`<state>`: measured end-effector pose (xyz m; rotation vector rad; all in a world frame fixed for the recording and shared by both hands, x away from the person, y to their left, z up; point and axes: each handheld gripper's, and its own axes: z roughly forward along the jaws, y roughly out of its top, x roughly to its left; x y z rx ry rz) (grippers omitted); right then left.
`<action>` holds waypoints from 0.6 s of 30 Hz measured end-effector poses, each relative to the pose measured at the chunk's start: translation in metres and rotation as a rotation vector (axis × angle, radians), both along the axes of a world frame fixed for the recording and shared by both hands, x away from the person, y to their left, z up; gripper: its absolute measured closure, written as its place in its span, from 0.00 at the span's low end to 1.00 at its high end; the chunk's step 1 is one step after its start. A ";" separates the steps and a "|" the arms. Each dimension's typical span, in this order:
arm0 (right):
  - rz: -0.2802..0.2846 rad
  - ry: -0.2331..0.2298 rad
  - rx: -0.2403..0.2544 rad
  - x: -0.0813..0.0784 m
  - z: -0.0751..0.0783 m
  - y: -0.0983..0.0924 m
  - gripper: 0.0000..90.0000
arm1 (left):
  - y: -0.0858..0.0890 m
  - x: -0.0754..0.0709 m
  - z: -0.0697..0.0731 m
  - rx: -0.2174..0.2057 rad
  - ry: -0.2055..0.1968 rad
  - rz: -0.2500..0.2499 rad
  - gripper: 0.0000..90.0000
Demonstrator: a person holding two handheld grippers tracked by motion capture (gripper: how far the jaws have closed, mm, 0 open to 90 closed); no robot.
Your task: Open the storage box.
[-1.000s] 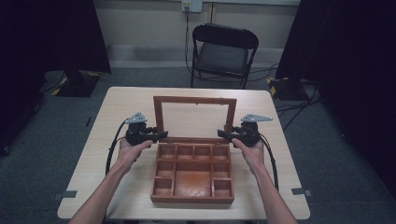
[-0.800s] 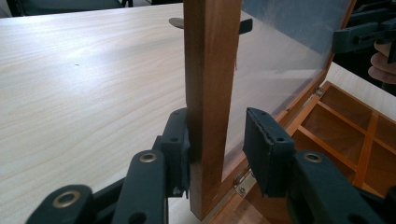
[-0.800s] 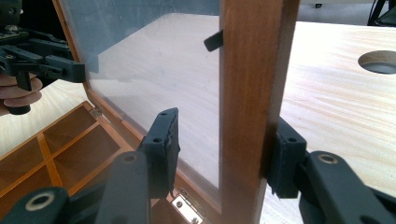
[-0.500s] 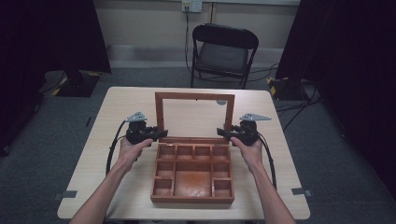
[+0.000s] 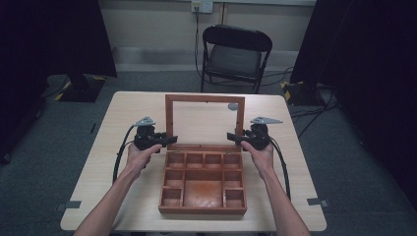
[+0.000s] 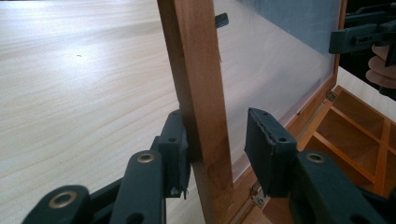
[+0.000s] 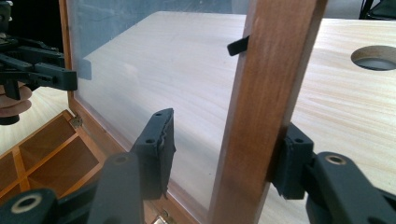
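Both tongs (image 5: pixel 169 139) (image 5: pixel 231 136) gape loosely around the upright lid's (image 5: pixel 205 101) side rails.

A pale wooden table (image 5: pixel 128 113) bears an open wooden box (image 5: pixel 202 209).

Dim in the high view, with black curtains at both sides swallowing detail and only the pale table (image 5: pixel 123 162) lit from above. Soft and slightly grainy overall, with faint short shadows under the wooden box (image 5: pixel 202 183). Much brighter in the left gripper view: broad white glare across the table (image 6: pixel 70 84), washing out the wood grain, and a milky sheen on the lid's clear pane (image 6: pixel 275 60). Sharp on the lid frame (image 6: pixel 201 93), blurred on the nearest black jaws at the bottom edge. Same in the right gripper view: hazy reflections on the pane (image 7: pixel 154 65), a soft shadow beside the frame (image 7: pixel 266 93), dark corner at upper left.
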<state>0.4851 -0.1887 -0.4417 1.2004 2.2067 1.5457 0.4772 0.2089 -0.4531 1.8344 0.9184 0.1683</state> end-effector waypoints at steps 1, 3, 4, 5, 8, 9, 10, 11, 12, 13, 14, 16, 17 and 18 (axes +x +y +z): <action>-0.001 0.000 0.001 0.001 -0.001 0.000 0.51 | -0.001 0.000 0.000 0.000 0.000 0.003 0.66; -0.005 0.003 0.002 0.001 -0.002 0.001 0.50 | -0.002 0.001 0.000 0.007 -0.005 0.011 0.64; -0.006 0.004 0.003 0.001 -0.002 0.002 0.50 | -0.004 0.001 0.000 0.002 0.001 0.015 0.63; -0.008 0.005 0.002 0.002 -0.003 0.002 0.50 | -0.004 0.002 0.000 0.004 0.001 0.015 0.62; -0.008 0.011 0.005 0.003 -0.004 0.001 0.50 | -0.004 0.004 0.000 -0.003 0.004 0.017 0.61; -0.009 0.010 0.003 0.004 -0.005 0.001 0.50 | -0.004 0.005 0.000 -0.006 0.003 0.021 0.60; -0.011 0.012 0.004 0.004 -0.005 0.001 0.49 | -0.004 0.005 0.001 0.003 0.006 0.021 0.59; -0.013 0.012 0.002 0.004 -0.005 0.002 0.49 | -0.004 0.006 0.001 0.002 0.006 0.019 0.59; -0.014 0.013 -0.001 0.005 -0.006 0.002 0.48 | -0.004 0.007 0.001 -0.011 0.010 0.020 0.58; -0.015 0.015 0.000 0.005 -0.006 0.002 0.48 | -0.004 0.007 0.001 -0.014 0.014 0.012 0.57; -0.015 0.016 0.000 0.005 -0.006 0.002 0.48 | -0.004 0.008 0.000 -0.025 0.018 0.011 0.56; -0.020 0.017 -0.002 0.006 -0.006 0.003 0.47 | -0.004 0.009 0.000 -0.020 0.020 0.014 0.56; -0.022 0.019 -0.004 0.006 -0.007 0.003 0.46 | -0.004 0.009 -0.001 -0.028 0.025 0.016 0.56; -0.025 0.019 -0.007 0.006 -0.007 0.004 0.45 | -0.005 0.010 -0.001 -0.020 0.027 0.014 0.55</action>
